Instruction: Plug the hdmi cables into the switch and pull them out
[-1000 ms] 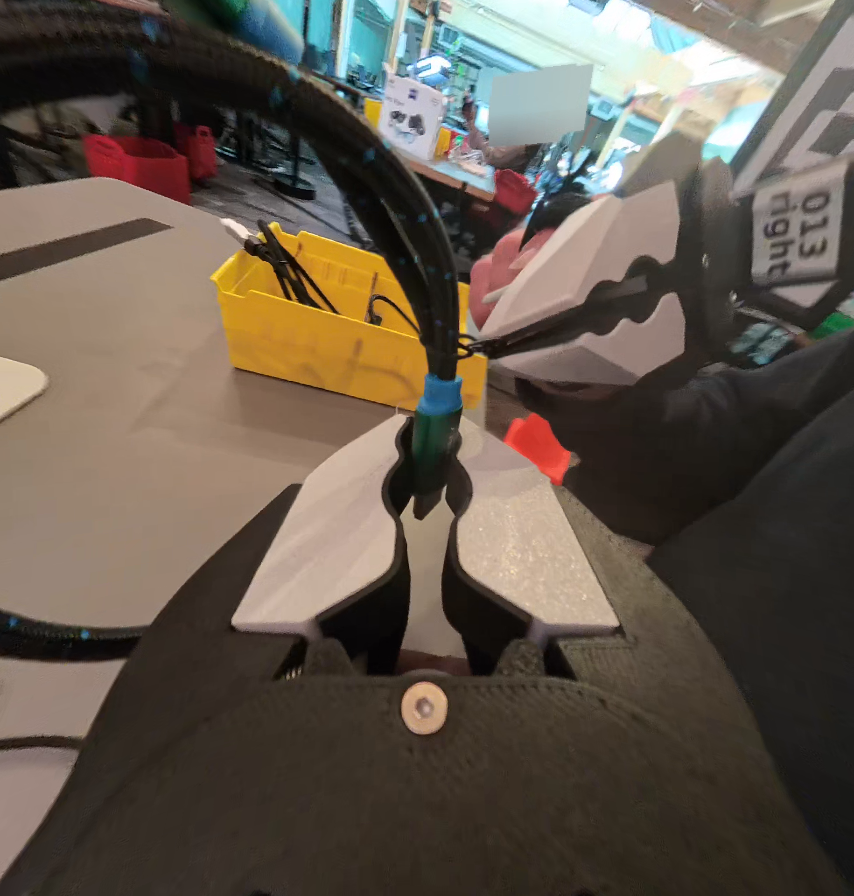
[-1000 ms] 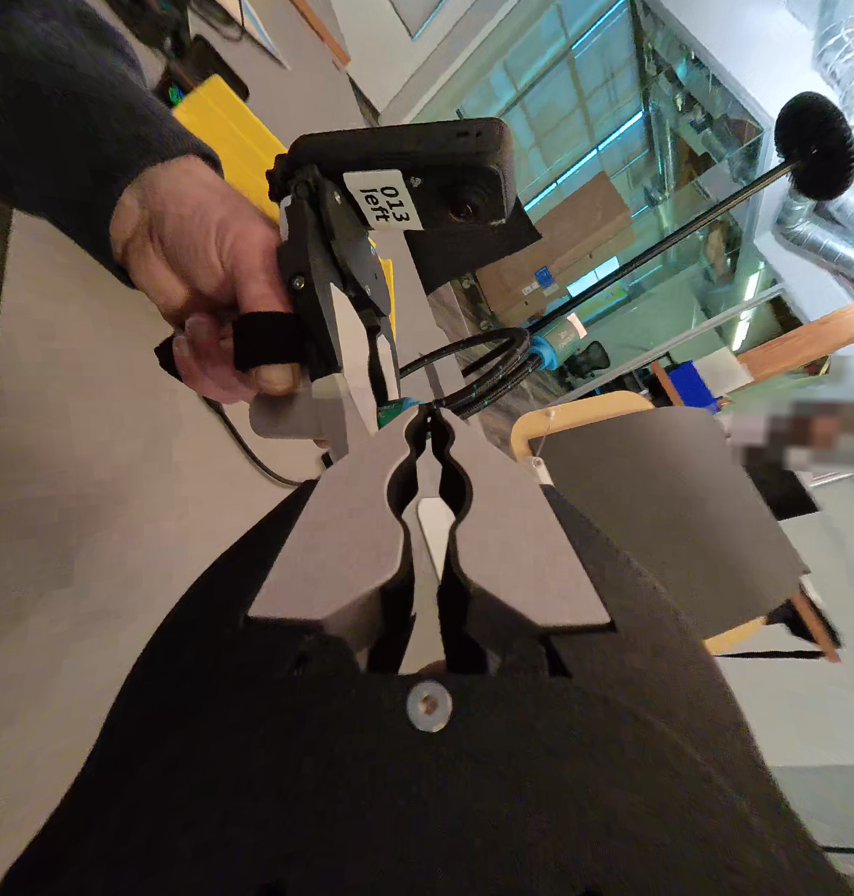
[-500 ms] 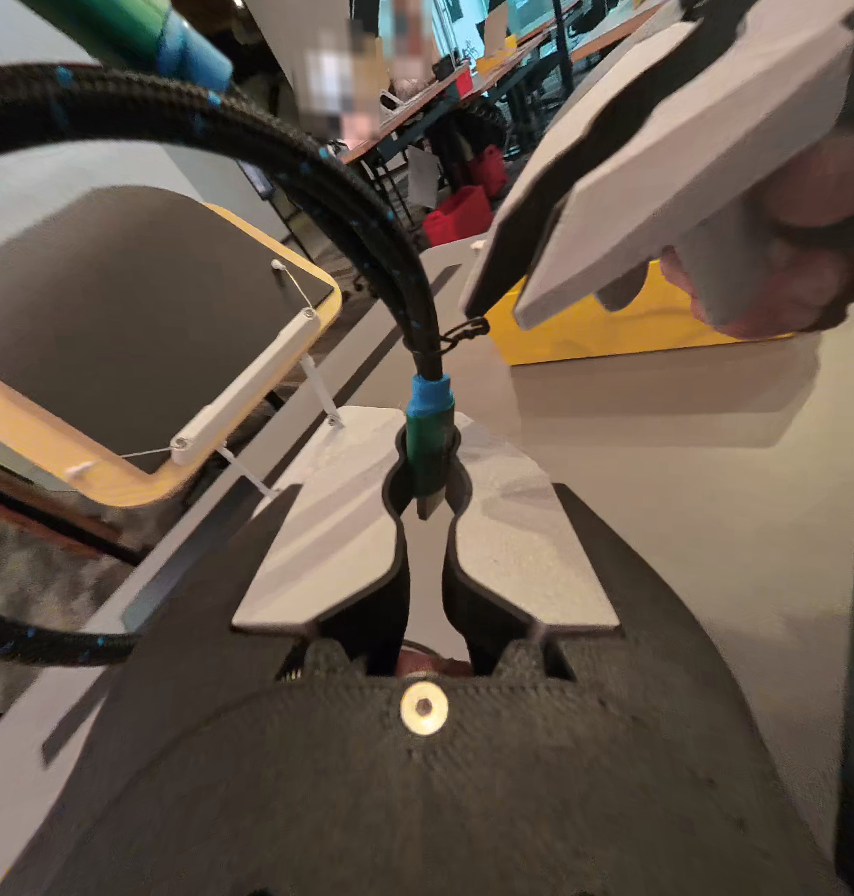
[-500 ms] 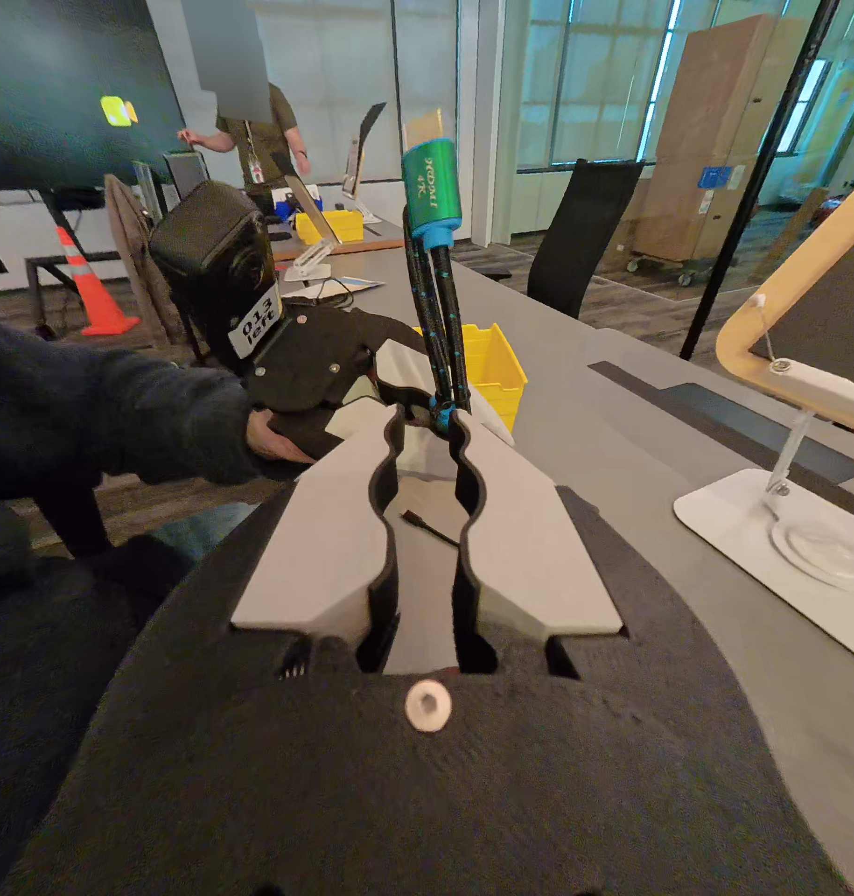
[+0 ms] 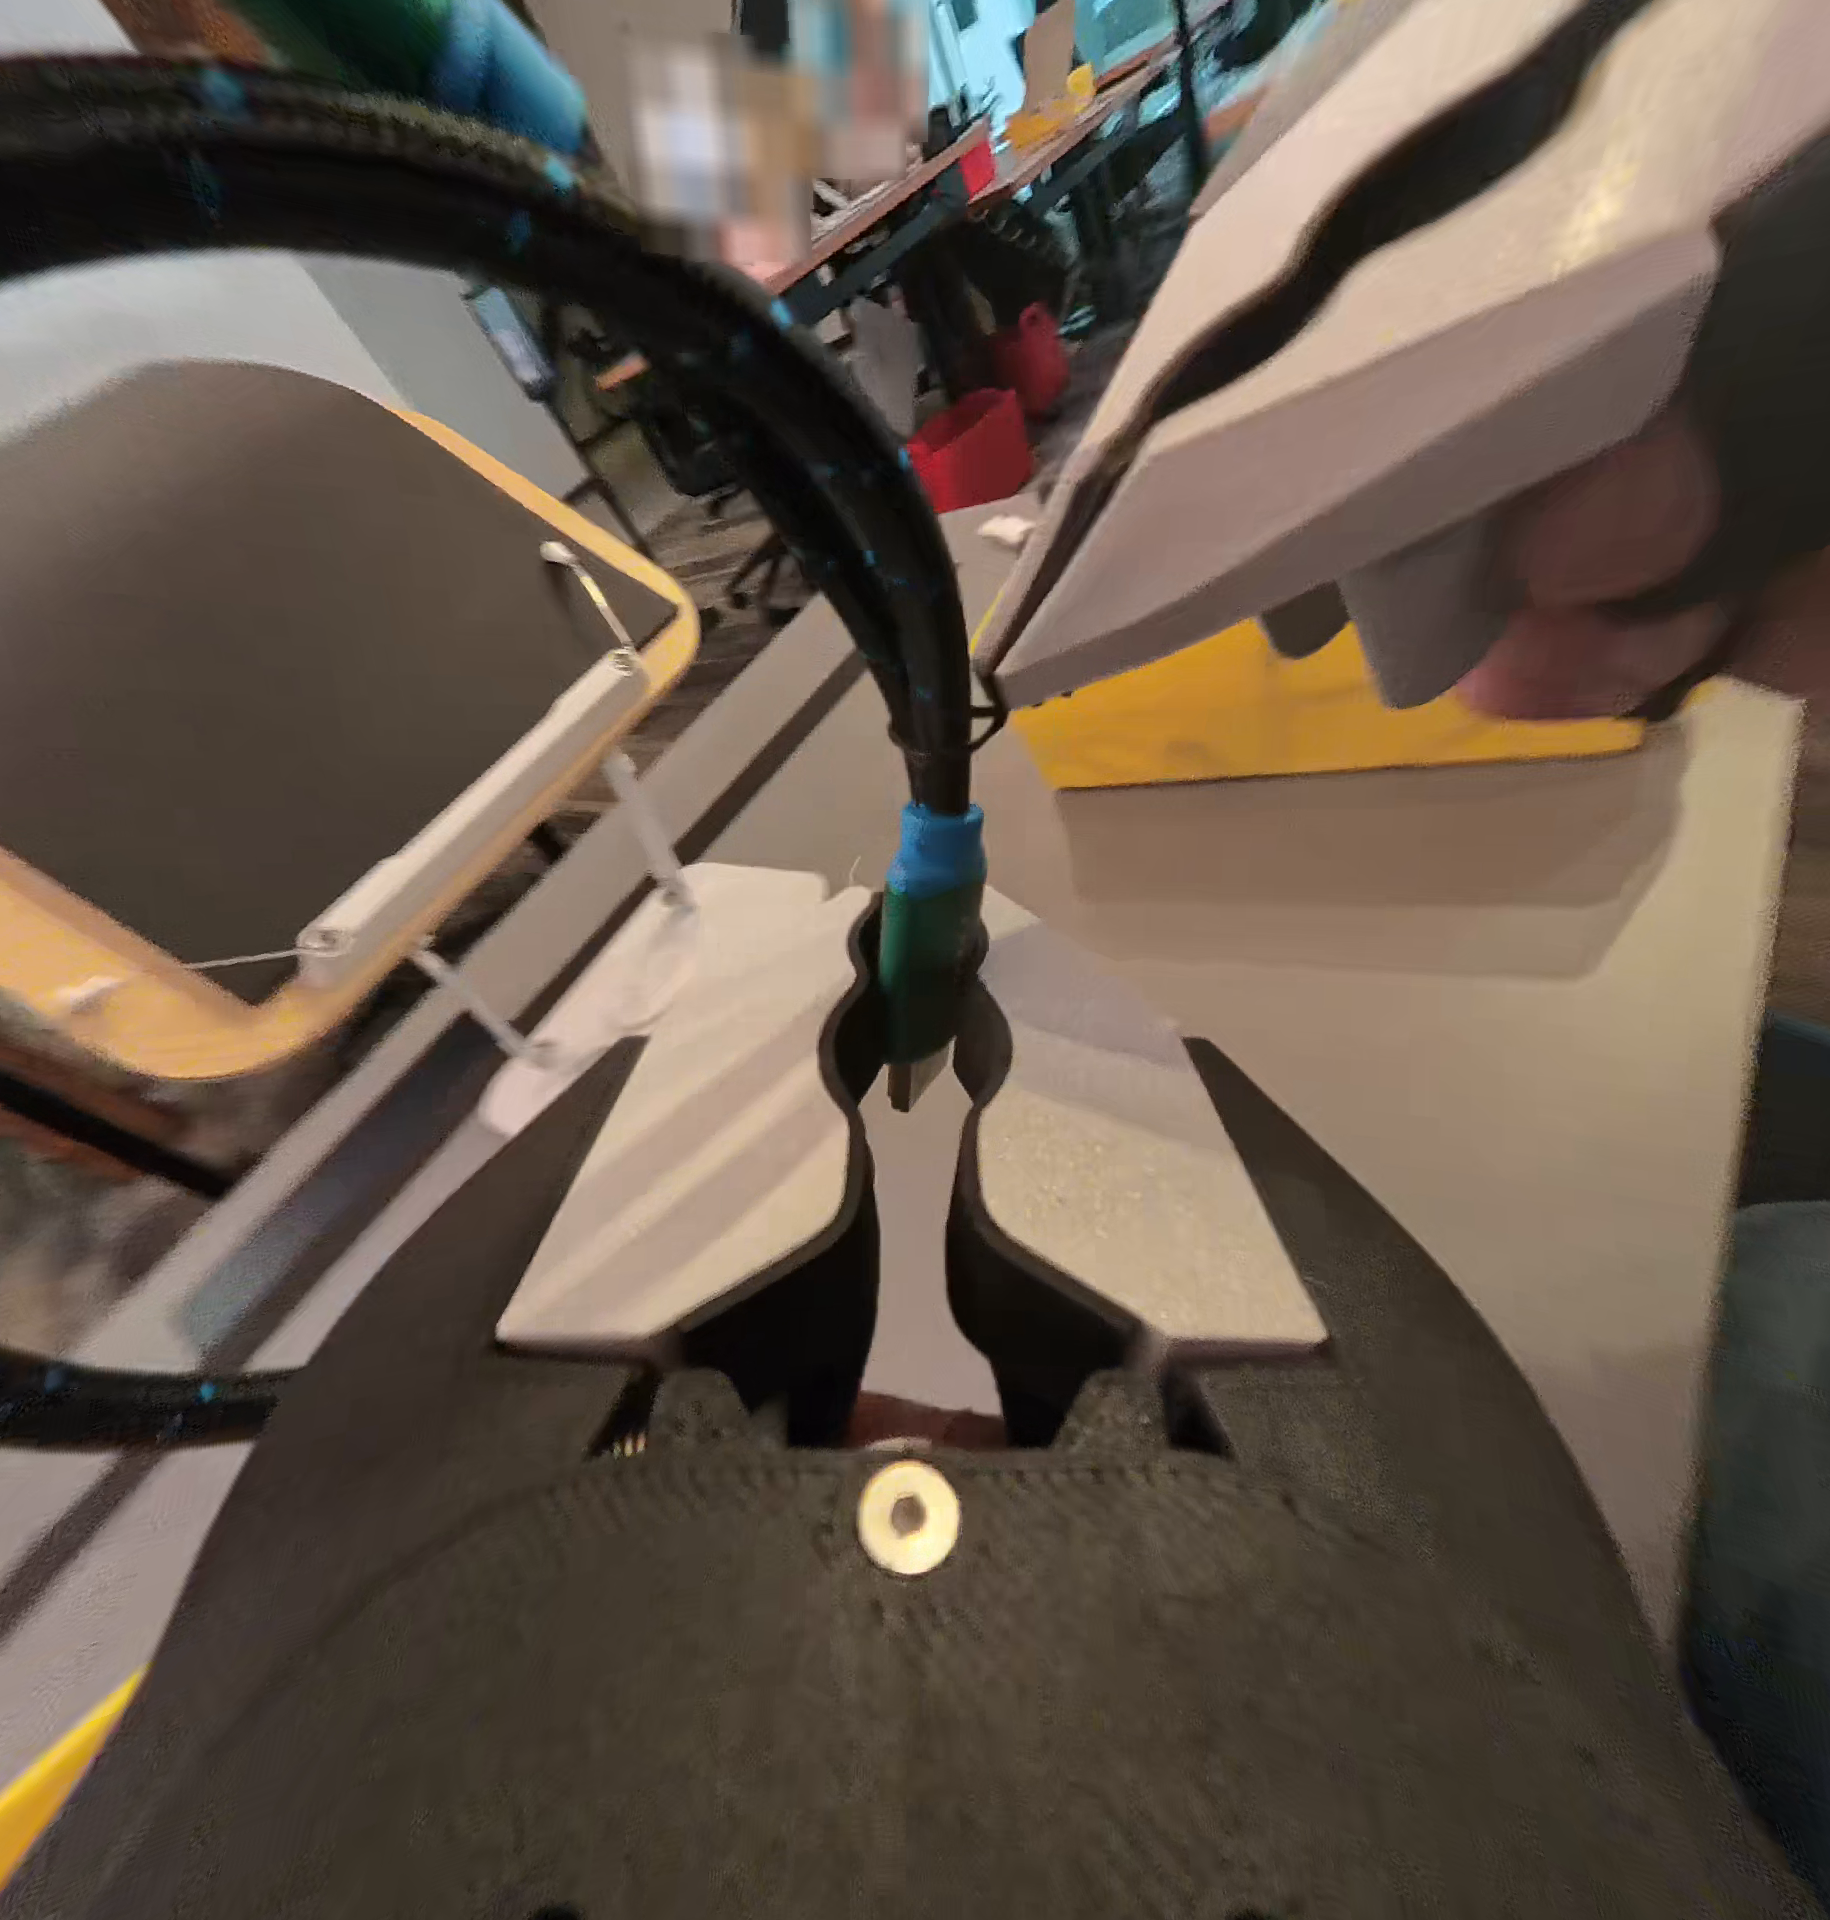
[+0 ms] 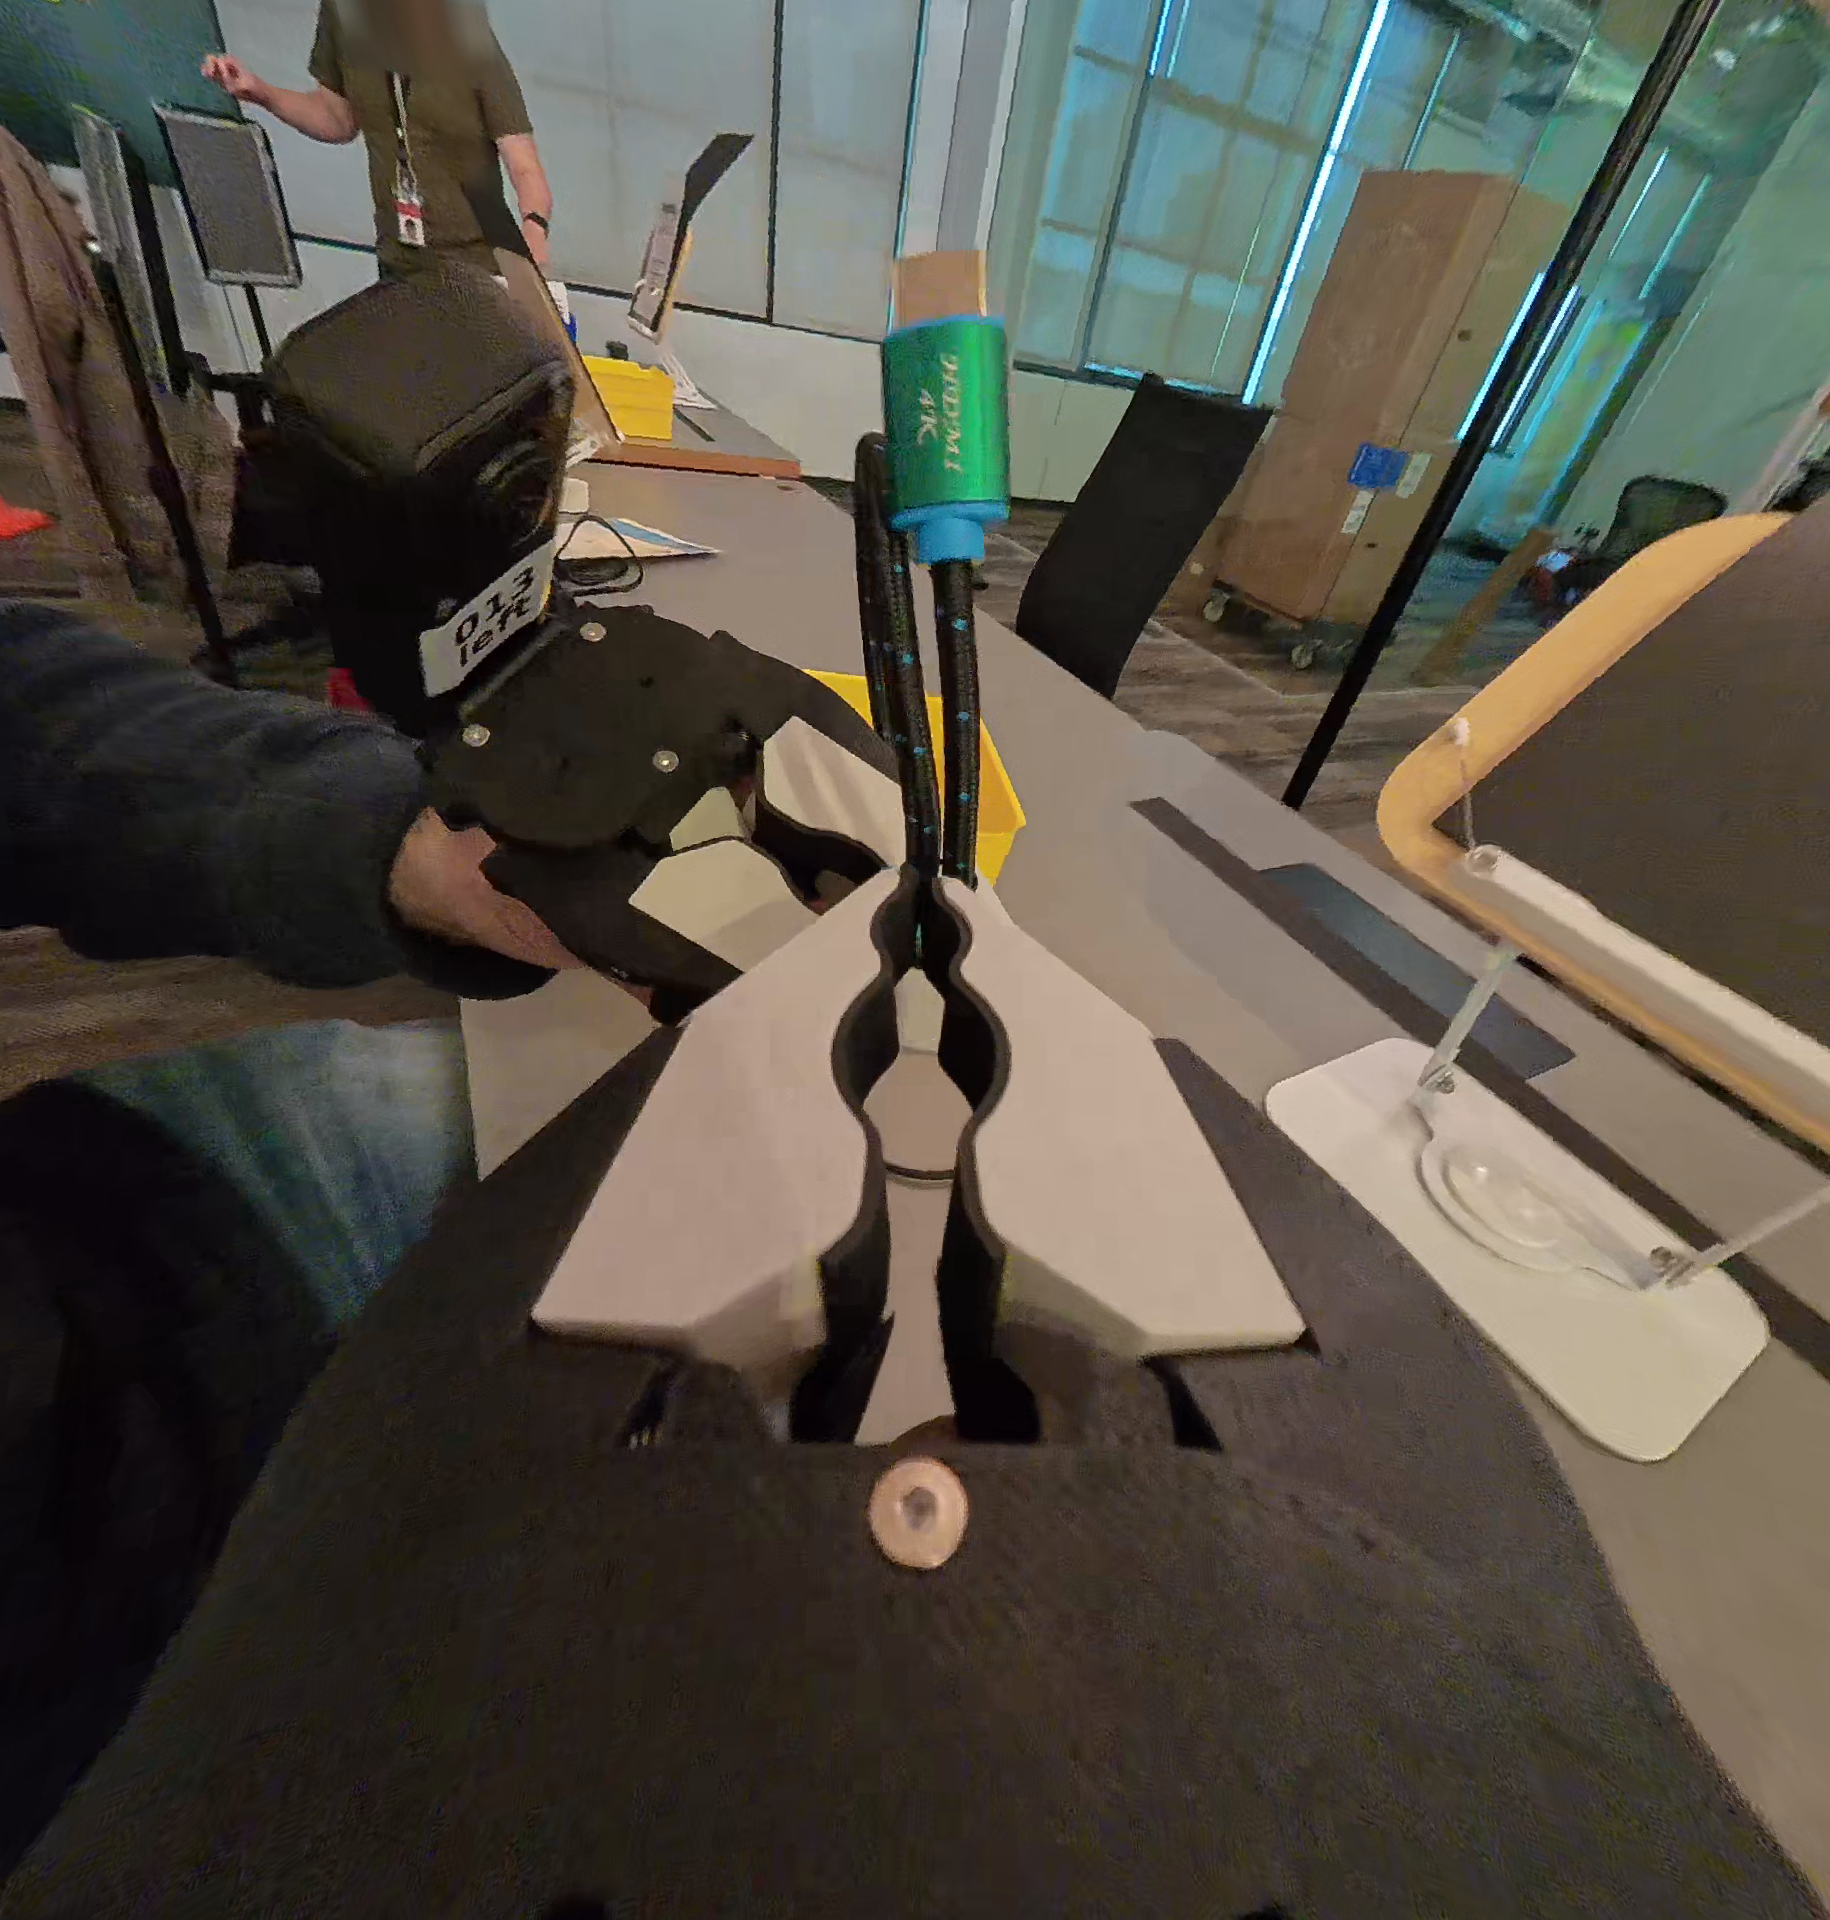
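My left gripper (image 5: 921,1003) is shut on a green HDMI plug (image 5: 926,961) with a blue collar, metal tip pointing back toward the camera. Its black braided cable (image 5: 786,395) with blue flecks loops up and left. My right gripper (image 6: 926,904) is shut at the bundled cable strands (image 6: 895,675). In the left wrist view its tips (image 5: 1004,686) pinch the thin black tie (image 5: 978,717) that binds the cable just above the plug. The cable's other green plug (image 6: 942,426) stands upright above the right gripper. No switch is in view.
A yellow bin (image 5: 1254,717) sits on the grey table (image 5: 1306,1039) behind the grippers. A dark panel with a tan rim (image 6: 1669,779) stands on a white base (image 6: 1513,1247) at the right. A black chair (image 6: 1129,540) and a person (image 6: 423,135) are beyond the table. One gripper's finger ends stand about 6 centimeters off the other's.
My right gripper let go of the tie half a second ago and has shut on it again. Both grippers swung round over the table. The left gripper kept hold of the plug.
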The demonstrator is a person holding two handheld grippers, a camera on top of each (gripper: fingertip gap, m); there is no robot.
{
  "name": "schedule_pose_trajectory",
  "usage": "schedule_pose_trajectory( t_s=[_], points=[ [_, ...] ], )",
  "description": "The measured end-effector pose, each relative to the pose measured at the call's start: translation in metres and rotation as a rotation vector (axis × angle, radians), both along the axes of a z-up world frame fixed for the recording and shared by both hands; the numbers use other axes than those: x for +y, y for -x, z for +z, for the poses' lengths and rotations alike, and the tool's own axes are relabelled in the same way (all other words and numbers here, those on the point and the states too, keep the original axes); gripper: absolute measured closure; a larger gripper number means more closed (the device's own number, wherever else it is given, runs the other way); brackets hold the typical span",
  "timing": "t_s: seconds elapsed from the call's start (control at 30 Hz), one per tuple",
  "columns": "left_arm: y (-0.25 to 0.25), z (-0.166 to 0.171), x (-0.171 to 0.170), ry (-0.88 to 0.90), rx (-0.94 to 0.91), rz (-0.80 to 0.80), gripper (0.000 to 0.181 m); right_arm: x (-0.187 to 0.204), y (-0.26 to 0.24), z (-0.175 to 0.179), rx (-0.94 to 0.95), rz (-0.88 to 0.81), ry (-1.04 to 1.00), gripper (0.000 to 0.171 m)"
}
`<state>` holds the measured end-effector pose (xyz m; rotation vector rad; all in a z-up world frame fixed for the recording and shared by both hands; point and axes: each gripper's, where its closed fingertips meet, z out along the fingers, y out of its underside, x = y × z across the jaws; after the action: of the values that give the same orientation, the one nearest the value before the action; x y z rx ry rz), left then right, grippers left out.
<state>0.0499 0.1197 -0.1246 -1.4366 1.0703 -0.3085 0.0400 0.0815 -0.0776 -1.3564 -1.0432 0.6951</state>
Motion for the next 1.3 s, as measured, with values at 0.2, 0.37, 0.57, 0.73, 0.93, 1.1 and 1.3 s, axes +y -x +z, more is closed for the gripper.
schedule_pose_trajectory(
  t_s=[0.2,0.37,0.57,0.73,0.93,1.1,1.3],
  points=[
    [-0.015,0.010,-0.018,0.294,-0.235,-0.154,0.172,-0.003,-0.007,0.021,0.405,0.160,0.244,0.171],
    [-0.016,0.013,-0.022,0.348,-0.296,-0.176,0.172,-0.005,-0.012,0.025,0.597,0.235,0.372,0.171],
    [-0.016,0.013,-0.023,0.373,-0.318,-0.179,0.172,-0.007,-0.015,0.016,0.583,0.203,0.355,0.171],
    [-0.019,0.016,-0.029,0.400,-0.335,-0.214,0.172,-0.013,-0.014,0.012,0.230,0.039,-0.045,0.171],
    [-0.022,0.014,-0.033,0.359,-0.272,-0.224,0.172,-0.016,-0.017,0.014,0.145,0.048,-0.096,0.171],
    [-0.017,0.013,-0.027,0.304,-0.218,-0.183,0.172,-0.017,-0.018,0.021,0.071,0.017,-0.139,0.147],
    [-0.019,0.010,-0.028,0.294,-0.195,-0.178,0.172,-0.016,-0.017,0.015,0.003,0.023,-0.168,0.171]
  ],
)
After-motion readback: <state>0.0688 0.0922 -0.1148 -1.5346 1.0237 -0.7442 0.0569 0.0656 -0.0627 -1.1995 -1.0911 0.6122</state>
